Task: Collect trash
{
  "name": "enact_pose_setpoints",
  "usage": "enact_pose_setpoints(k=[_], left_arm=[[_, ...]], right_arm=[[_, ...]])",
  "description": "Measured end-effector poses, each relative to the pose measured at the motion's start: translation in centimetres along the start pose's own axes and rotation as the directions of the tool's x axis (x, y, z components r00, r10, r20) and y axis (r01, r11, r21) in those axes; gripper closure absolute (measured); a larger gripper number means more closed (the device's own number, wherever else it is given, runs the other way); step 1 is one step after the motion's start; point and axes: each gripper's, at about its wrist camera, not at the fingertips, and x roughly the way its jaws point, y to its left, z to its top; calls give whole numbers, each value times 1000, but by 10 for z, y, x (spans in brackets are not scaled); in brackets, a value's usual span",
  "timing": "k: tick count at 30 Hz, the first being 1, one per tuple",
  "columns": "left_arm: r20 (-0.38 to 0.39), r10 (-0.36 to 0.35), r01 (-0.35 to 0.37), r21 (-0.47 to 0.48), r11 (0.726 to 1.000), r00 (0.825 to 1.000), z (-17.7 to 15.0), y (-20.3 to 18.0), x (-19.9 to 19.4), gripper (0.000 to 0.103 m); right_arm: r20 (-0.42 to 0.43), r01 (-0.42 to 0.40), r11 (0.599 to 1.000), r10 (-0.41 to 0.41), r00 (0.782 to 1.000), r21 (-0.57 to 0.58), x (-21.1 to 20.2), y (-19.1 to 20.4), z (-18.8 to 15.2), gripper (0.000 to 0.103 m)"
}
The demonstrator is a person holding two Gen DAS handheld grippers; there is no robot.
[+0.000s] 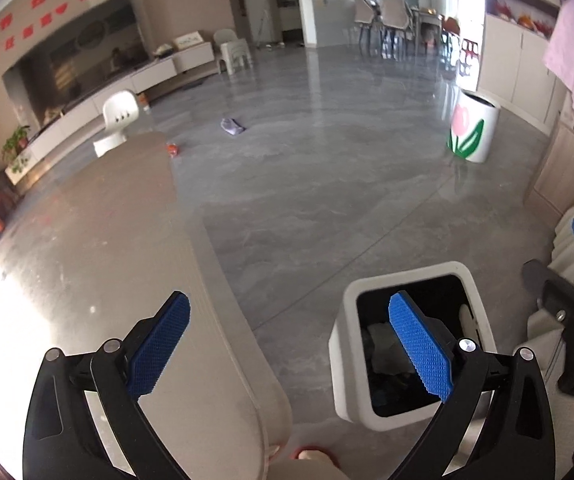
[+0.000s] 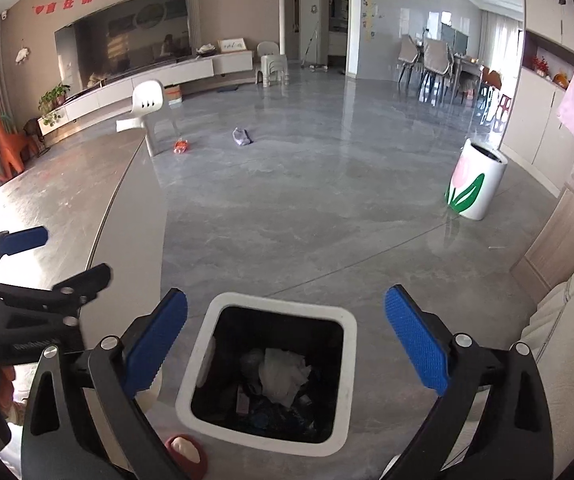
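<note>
A white square bin [image 2: 347, 322] with a black liner stands on the floor, holding crumpled white paper [image 2: 283, 372] and dark scraps. My right gripper [image 2: 286, 296] hangs open directly over its mouth, with nothing between the blue pads. My left gripper [image 1: 289, 300] is open and empty too, straddling the table edge and the bin [image 1: 407, 276]. In the right wrist view the left gripper [image 2: 63, 256] shows at the left edge. Far out on the floor lie a purple bag [image 2: 242, 136] and an orange wrapper [image 2: 181, 146].
A grey rounded table [image 1: 127, 240] runs along the left. A white tulip-painted bin [image 2: 475, 180] stands at the right and a white chair [image 2: 149, 104] beyond the table. A cream sofa [image 2: 567, 340] borders the right. A slippered foot [image 2: 185, 452] is beside the bin.
</note>
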Motion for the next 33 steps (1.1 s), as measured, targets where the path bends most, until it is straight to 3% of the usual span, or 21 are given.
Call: enact_pose_setpoints(k=[5, 17, 26, 28, 33], left_arm=[[31, 39, -37, -50, 998, 999, 0, 18, -20, 5], [85, 63, -50, -138, 989, 994, -7, 57, -65, 5], [141, 105, -74, -209, 975, 984, -20, 93, -107, 5], [143, 176, -138, -241, 961, 974, -27, 110, -119, 5], [133, 262, -207, -327, 922, 956, -48, 160, -148, 5]], right_arm=[[78, 21, 1000, -21, 997, -5, -19, 5, 5, 4], [158, -12, 999, 20, 987, -48, -50, 45, 22, 4], [191, -129, 985, 149, 970, -115, -79, 109, 34, 4], [199, -171, 977, 194, 961, -131, -85, 132, 38, 4], [207, -273, 942, 311, 928, -193, -100, 194, 47, 4]])
